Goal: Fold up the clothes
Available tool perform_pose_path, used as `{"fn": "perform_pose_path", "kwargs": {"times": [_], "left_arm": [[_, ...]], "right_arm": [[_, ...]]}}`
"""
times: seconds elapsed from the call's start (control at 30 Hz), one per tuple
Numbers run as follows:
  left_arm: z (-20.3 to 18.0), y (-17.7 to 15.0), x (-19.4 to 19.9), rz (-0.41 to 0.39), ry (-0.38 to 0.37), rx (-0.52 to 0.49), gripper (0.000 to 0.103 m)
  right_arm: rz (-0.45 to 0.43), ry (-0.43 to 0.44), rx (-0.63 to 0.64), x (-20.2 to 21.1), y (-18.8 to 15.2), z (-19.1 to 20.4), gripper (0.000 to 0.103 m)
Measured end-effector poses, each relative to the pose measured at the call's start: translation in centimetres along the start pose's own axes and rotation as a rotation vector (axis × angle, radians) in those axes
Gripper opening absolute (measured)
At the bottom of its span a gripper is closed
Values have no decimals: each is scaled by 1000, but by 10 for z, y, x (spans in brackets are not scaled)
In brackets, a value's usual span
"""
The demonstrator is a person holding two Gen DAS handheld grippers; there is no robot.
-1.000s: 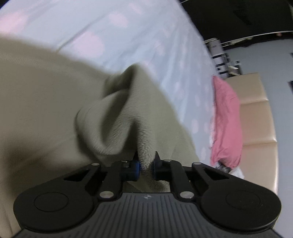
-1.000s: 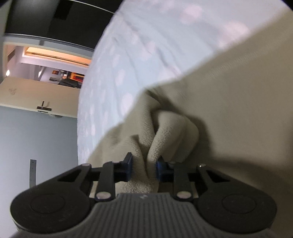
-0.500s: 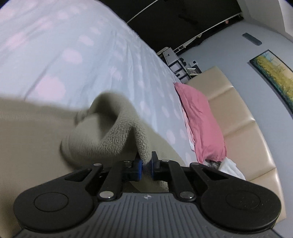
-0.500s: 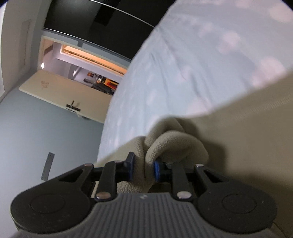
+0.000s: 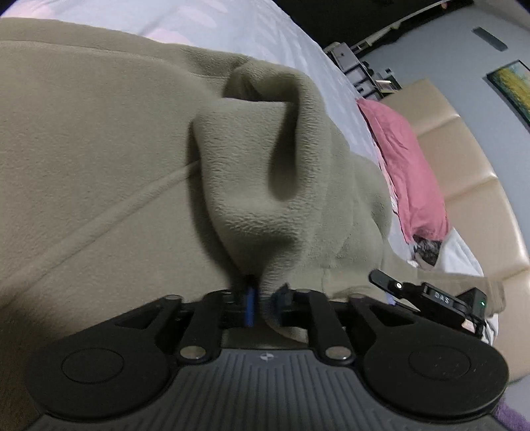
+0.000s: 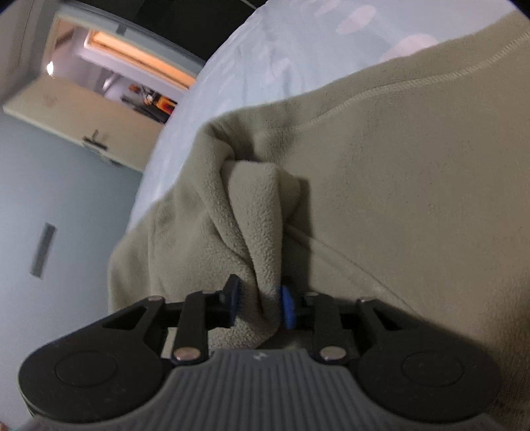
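Two tools are in my hands, and both are low over the same olive-green fleece garment (image 5: 99,149), which lies spread on a bed with a pale blue sheet (image 5: 232,20) with pink dots.

From my left tool's camera, the garment fills the left side and the middle, with one stitched seam running across it. At the middle a fold of the fleece stands up like a hollow ridge and narrows down into my left tool (image 5: 265,300). Its jaws have just been opening. The thin end of the fold is between them, but the blue pad on the left side shows its face and the pads do not seem to press on the cloth. To the right of the tool, a small black device (image 5: 437,300) with a green light sits over the edge of the garment; I cannot tell what it is. Further right lie a pink pillow (image 5: 407,165) and a beige padded headboard (image 5: 463,159), and a framed picture (image 5: 516,86) hangs on the grey wall.

From my right tool's camera, an open door (image 6: 82,112) and a lit room behind it are at the left. Then comes the edge of the bed, and the corner of the garment, bunched into thick folds. The bunch goes down between the jaws of my right tool (image 6: 260,303). These jaws have also just been opening and stand apart with the fleece loose between them. To the right, the garment lies flat, with two seams.
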State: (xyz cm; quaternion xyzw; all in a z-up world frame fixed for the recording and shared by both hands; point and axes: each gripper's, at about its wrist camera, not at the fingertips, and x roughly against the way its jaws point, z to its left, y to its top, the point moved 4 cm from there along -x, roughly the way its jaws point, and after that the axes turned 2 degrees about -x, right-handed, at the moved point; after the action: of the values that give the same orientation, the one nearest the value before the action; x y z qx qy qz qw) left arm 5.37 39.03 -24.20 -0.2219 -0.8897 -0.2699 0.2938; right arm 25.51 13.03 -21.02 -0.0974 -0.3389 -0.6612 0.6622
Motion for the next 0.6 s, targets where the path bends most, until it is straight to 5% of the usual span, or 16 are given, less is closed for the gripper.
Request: {"fn": "perform_pose_path", "kwargs": {"times": [0.1,0.23,0.37,0.47,0.6], "left_arm": [[-8,8,11,-3,12,-44,24],[-10,27,41,-73,4,-66,39],[-7,57,55,-157,58,-59,39],[-3,76,44,-164,154,-40,39],[3,79,23,-145,191,-28,34]], "right_arm": [[-12,-27,33,7,7,7,50],[-76,-30,60,32,24,11,52],[-140,-70,89,44,46,18,52],[-147,-115,117,37,58,23,52],[-103,-152,137,17,58,28,51]]}}
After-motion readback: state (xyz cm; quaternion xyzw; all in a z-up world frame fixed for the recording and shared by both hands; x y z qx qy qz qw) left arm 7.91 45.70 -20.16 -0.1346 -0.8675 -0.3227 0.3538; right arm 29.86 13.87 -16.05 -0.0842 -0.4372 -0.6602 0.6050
